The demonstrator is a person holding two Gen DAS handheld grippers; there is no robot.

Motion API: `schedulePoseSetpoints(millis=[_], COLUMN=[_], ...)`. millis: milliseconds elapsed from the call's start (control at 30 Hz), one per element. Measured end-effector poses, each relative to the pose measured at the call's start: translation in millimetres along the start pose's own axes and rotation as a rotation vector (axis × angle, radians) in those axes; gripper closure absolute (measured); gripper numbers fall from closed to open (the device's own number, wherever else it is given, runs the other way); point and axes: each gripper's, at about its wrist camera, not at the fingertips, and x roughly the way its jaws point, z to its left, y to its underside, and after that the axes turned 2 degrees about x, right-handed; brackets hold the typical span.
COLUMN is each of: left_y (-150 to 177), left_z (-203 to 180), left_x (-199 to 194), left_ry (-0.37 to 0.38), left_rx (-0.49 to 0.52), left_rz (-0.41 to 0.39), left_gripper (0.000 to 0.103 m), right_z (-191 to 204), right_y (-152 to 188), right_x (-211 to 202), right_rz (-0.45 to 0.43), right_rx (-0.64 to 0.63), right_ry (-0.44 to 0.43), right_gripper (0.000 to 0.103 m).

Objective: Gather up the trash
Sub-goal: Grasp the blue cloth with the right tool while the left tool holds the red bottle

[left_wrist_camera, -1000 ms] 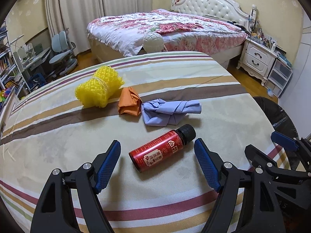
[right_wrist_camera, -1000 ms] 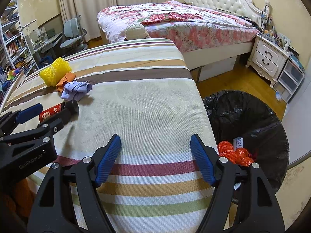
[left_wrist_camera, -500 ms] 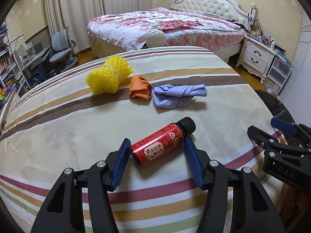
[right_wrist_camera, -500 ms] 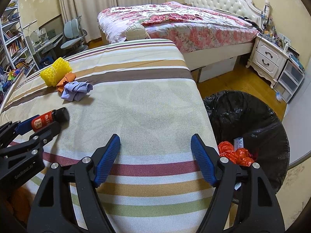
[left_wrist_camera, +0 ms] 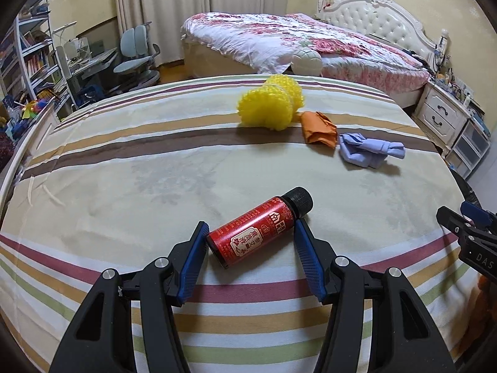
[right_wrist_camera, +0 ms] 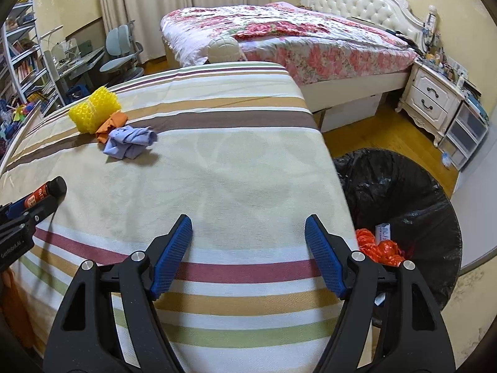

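The left gripper (left_wrist_camera: 250,242) has its jaws closed in against the red bottle (left_wrist_camera: 259,231), one blue pad at the base end, the other near the shoulder under the black cap; it looks clamped, though the hold is diagonal across the body. The bottle lies on its side at the near edge of the striped worktop (left_wrist_camera: 155,180), and whether it is lifted off the cloth I cannot tell. To do this step well, the squeeze should stay firm, since a smooth round bottle caught slantwise may swivel or slip, and the carry should go level and rightward to the black-lined bin (right_wrist_camera: 403,192), which stands on the floor just beside the worktop's right edge, with orange scraps (right_wrist_camera: 377,248) already inside.

Farther across the worktop wait the yellow mesh roll (left_wrist_camera: 268,105), the orange wad (left_wrist_camera: 318,127) and the lilac wad (left_wrist_camera: 366,152), close together. The right gripper (right_wrist_camera: 248,245) hovers over the near right of the worktop, jaws apart and empty.

Beyond are shelves and swivel chairs at far left, a floral bed (right_wrist_camera: 295,37), and a white nightstand (right_wrist_camera: 431,99) at right.
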Motion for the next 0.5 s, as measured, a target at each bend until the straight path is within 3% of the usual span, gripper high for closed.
schedulePoseSetpoints(millis=[500], left_y=[-4], left_z=[35], left_x=[5], left_ry=[-0.028], left_rx=[-0.063], left_rz=[-0.003], left_gripper=[0.047], right_z=[72], right_y=[-31], right_x=[28], right_rz=[0.02], right_rx=[-0.131], right_ry=[-0.06], right_gripper=[0.027])
